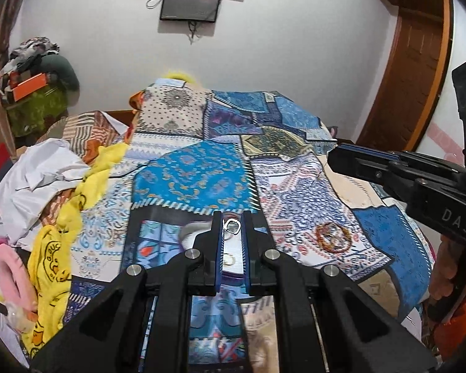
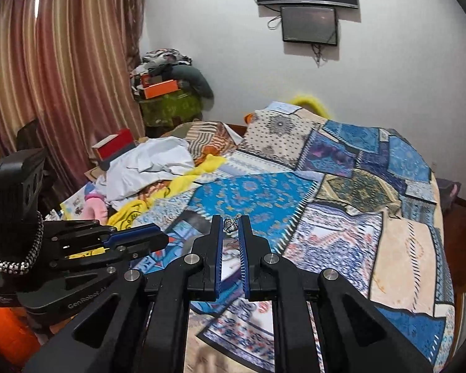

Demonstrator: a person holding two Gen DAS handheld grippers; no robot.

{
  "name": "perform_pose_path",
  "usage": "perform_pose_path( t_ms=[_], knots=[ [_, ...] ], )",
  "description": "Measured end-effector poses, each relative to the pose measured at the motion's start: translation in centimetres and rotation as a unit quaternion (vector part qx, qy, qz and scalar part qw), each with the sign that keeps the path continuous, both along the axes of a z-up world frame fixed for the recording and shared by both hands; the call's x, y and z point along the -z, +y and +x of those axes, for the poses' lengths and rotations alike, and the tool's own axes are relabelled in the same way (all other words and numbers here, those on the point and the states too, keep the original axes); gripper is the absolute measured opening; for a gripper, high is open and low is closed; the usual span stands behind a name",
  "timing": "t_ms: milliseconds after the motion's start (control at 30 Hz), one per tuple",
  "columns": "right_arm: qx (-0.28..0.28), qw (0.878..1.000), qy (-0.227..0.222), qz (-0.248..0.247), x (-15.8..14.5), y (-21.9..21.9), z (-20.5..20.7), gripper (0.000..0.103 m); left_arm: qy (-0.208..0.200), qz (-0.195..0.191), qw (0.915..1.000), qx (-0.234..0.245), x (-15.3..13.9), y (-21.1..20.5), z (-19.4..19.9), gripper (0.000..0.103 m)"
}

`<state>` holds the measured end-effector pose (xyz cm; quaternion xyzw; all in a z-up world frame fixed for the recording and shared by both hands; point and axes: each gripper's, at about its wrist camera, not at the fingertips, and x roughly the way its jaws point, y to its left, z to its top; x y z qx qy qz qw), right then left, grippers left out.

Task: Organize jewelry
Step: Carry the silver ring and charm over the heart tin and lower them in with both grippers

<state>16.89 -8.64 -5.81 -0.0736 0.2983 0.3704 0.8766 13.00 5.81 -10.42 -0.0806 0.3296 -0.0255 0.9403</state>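
Left gripper [image 1: 232, 217]: fingers drawn in close, pinching a silver ring [image 1: 232, 227] right at the tips.
Silver ring's lie: its hoop faces the camera and spans the narrow gap from pad to pad, clear of the patchwork bedspread [image 1: 186, 174] beyond it.
Right gripper [image 2: 231, 219]: fingers likewise narrowed, nipping an ornate ring [image 2: 231, 226] at the very tips (its exact form is too small to make out).
Which way from the fingers: both pieces sit dead ahead on each gripper's own line, so neither needs a reach. Judging from this, the coming move is a carry and a release.
Likely target: a gold ring [image 1: 229, 259] lies on a pale strip [image 1: 233, 265] below the left fingers, nearer than the tips. What that strip is I cannot tell.
Nearer hand: the left, which hangs straight over the strip. The right gripper is well off to the right, pointing leftward across the bed.
Clutter: a clothes pile [image 1: 40, 174] on the left side, apart from both grippers.
Risk: small hoops held only at the tips could twist or slip out on opening.
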Motion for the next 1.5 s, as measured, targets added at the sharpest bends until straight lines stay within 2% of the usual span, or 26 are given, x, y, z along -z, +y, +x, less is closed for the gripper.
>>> perform_pose_path(
  t_ms=[167,333,600,1033,1200,1500],
  knots=[
    [-0.012,1.0,0.002,-0.003,0.3,1.5,0.3,0.009,0.004,-0.002,0.9999,-0.016,0.7,1.6,0.3,0.009],
    [-0.021,0.999,0.024,-0.017,2.1,3.1,1.2,0.009,0.019,-0.014,0.9995,-0.022,2.3,2.6,0.7,0.009],
    [-0.029,0.996,0.067,-0.053,5.6,4.6,2.3,0.009,0.043,-0.027,0.9987,-0.006,4.9,3.0,2.6,0.009],
    [-0.038,0.986,0.132,-0.096,10.0,5.6,4.0,0.009,0.067,-0.04,0.9967,0.022,7.3,2.7,5.4,0.009],
    [-0.038,0.984,0.14,-0.102,10.8,5.7,4.1,0.009,0.079,-0.041,0.9957,0.026,8.0,2.5,5.9,0.009],
    [-0.041,0.983,0.137,-0.113,10.2,5.7,3.8,0.009,0.082,-0.032,0.9959,0.023,7.2,2.3,5.6,0.009]
  ],
)
